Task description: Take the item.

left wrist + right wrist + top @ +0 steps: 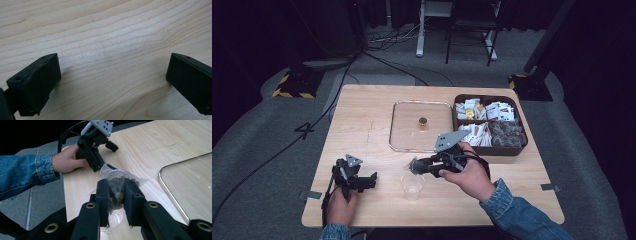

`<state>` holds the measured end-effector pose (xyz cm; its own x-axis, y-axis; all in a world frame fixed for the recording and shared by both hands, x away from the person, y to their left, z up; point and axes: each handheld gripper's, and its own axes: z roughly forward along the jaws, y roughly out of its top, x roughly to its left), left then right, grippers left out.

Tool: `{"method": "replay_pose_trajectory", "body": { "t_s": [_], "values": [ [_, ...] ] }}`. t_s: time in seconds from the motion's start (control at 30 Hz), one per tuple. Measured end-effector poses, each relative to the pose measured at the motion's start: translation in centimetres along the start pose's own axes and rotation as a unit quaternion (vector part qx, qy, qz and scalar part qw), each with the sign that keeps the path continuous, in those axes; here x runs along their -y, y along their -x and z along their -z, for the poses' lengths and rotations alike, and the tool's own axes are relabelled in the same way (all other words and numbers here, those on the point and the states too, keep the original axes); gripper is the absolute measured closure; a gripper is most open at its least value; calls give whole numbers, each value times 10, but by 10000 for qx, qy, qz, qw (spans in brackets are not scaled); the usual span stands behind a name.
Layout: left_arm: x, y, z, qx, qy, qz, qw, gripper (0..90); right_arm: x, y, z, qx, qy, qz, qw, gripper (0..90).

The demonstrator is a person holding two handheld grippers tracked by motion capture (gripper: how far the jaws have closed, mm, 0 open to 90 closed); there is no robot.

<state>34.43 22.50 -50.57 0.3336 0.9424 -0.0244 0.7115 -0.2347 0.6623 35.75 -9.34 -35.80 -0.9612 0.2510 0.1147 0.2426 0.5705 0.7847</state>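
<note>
On the table [362,125], as I read it from the operator's seat:

Right gripper [414,166]: held at about 5 o'clock of the table centre, pointing toward 9 o'clock; I see its jaws nearly closed, pinching a small clear sachet [117,186] with dark crumbly contents.

Sachet position: directly above the clear plastic cup [412,186], whose rim shows beneath the jaws in the right gripper view.

Clear plastic cup: upright near the front edge, at 6 o'clock of the table, between my two grippers.

Left gripper [373,179]: low at 7 o'clock, just above the bare wood; jaws spread wide with nothing between them, as the left gripper view shows.

Glass lid [421,126]: flat at table centre, metal-rimmed, small brass knob [423,121] on top; just at 12 o'clock of the right gripper.

Brown compartment box [490,149]: at 3 o'clock of the lid, almost touching it; holds white packets [484,111] in the far sections and dark sachets [507,134] in the near right one.

Hands: right hand [469,175] wraps its gripper, denim sleeve [517,215] behind; left hand [341,205] at the front edge.
</note>
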Motion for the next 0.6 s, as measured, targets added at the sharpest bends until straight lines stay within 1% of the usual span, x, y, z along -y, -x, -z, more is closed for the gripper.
{"method": "replay_pose_trajectory", "body": {
  "t_s": [0.1,0.13,0.17,0.33,0.6],
  "values": [
    [0,0,0,-1,5,8,10000,0,2,-2,-5,-36,-20,2,10000,755],
    [0,0,0,0,-1,-3,10000,0,4,-3,-10,-72,-78,5,9999,755],
    [0,0,0,0,-1,-3,10000,0,4,-3,-10,-72,-78,5,9999,755],
    [0,0,0,1,-1,0,10000,0,9,-7,-21,-157,-220,42,9996,755],
    [0,0,0,0,-1,0,10000,0,18,-9,-29,-116,-407,101,9991,755]
  ]
}}
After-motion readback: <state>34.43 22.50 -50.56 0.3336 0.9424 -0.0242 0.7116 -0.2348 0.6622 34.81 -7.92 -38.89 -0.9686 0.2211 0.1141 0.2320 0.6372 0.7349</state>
